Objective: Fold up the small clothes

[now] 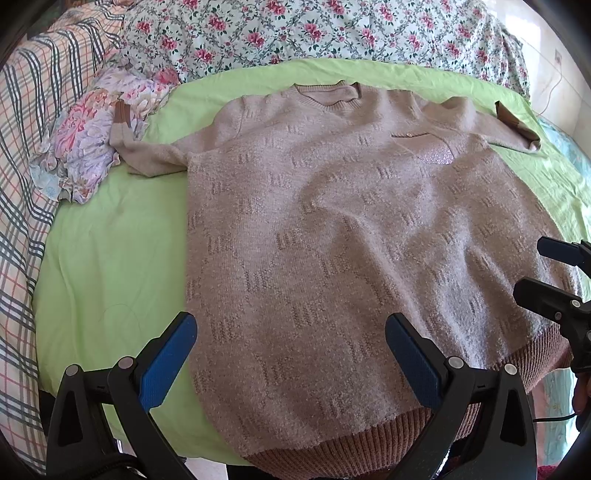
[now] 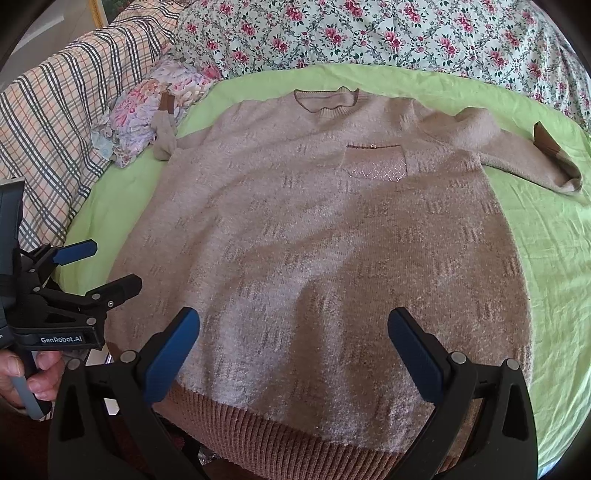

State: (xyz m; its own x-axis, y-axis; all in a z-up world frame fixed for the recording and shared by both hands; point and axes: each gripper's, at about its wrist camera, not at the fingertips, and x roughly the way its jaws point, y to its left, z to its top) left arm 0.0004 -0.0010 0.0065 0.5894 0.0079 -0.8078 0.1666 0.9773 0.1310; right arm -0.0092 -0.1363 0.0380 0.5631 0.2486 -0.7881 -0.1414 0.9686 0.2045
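A tan sweater (image 1: 332, 229) is spread flat on the green sheet (image 1: 110, 258); the left gripper (image 1: 291, 358) and right gripper (image 2: 293, 354) are held wide above its hem, apparently not touching it

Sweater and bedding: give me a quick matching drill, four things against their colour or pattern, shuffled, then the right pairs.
Things:
1. sweater
2. sheet
3. quilt
4. blanket

Looks:
A. plaid
B. plain lime green
C. beige knit, brown ribbed hem
D. white with pink flowers

Pairs: 1-C, 2-B, 3-D, 4-A.
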